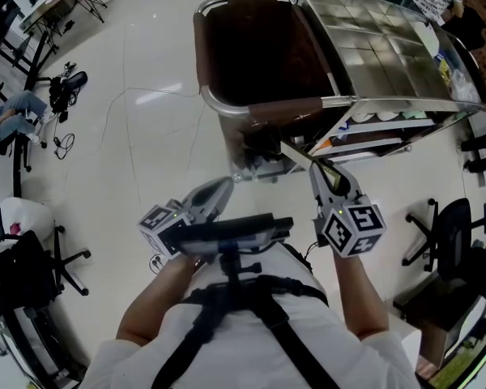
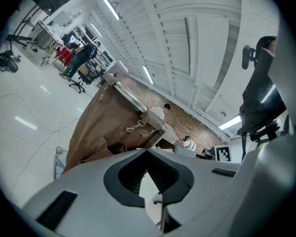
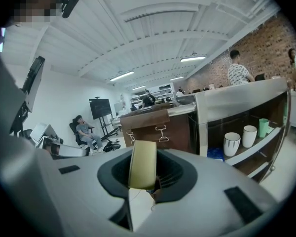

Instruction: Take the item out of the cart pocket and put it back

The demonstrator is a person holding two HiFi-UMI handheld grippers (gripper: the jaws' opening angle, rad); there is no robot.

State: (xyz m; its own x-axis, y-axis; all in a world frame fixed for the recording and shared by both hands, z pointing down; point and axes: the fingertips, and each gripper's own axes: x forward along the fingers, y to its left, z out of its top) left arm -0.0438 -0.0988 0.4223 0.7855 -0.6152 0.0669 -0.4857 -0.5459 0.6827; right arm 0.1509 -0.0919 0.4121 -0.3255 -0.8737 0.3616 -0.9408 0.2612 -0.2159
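- Step in hand: take-out looks done. Your right claw (image 1: pixel 330 181) is pinching the item (image 3: pixel 142 164), a flat yellowish slab, with both pads pressed on its lower part. It is held in the air, clear of the cart (image 1: pixel 389 47).
- Item location: in the head view it sits at the tip of the right claw, just short of the cart's near end, below the brown bag (image 1: pixel 259 55).
- Left claw (image 1: pixel 211 197): pressed together at the tips with nothing between them, held level at about 9 o'clock from the right claw. It takes no part in this.
- Long axis: in the right gripper view the slab stands on end, running 12 to 6 with the top leaning a touch toward 1. The free end sticks out past the claw tips.
- Heading: in the head view the free end points from the claw toward roughly 10–11 o'clock, at the bag end of the cart.
- Next move, my judgement: the return. Bring the free end over the pocket and line the thin edge up with the slot. Slide it in lengthwise and release only once it is seated.
- I cannot make out the pocket mouth in any view, so find it before you commit.
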